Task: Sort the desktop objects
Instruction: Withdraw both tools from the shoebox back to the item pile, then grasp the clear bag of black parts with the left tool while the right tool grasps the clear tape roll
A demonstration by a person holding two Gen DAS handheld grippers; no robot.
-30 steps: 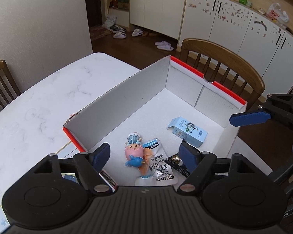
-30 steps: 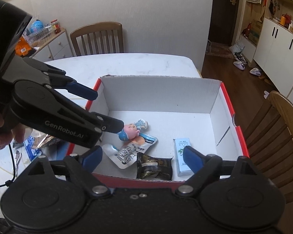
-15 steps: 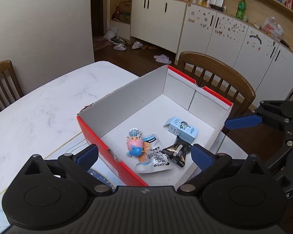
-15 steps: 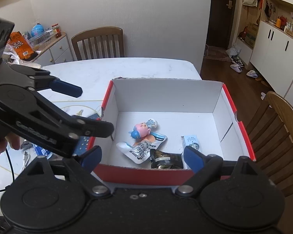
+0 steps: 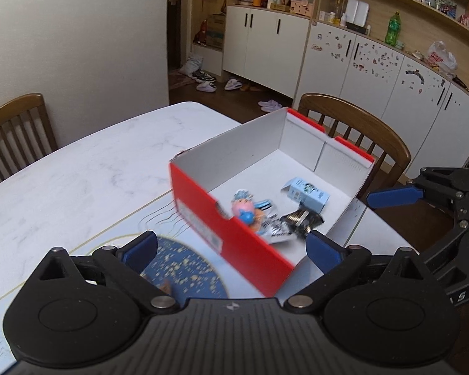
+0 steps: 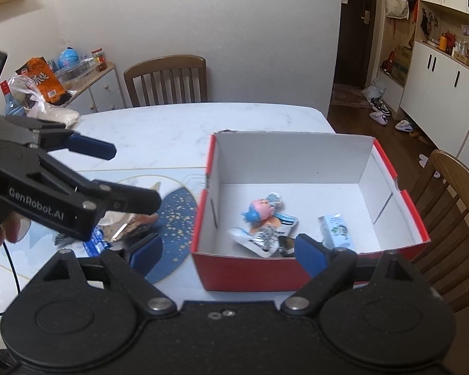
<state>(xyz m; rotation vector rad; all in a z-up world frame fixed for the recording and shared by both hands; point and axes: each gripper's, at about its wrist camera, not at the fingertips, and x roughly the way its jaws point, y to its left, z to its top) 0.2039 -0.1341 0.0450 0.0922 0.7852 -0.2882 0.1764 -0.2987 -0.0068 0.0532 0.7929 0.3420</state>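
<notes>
Red box (image 5: 231, 234) holding 4 items

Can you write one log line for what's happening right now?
left gripper: open, empty | right gripper: open, empty | red box: holds pink toy, blue carton, white pouch, dark packet

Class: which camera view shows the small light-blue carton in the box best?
The left wrist view: the light-blue carton lies unobstructed on the floor of the red box, though slightly blurred. In the right wrist view the carton is partly hidden behind the box's near wall and the right gripper's finger.
</notes>
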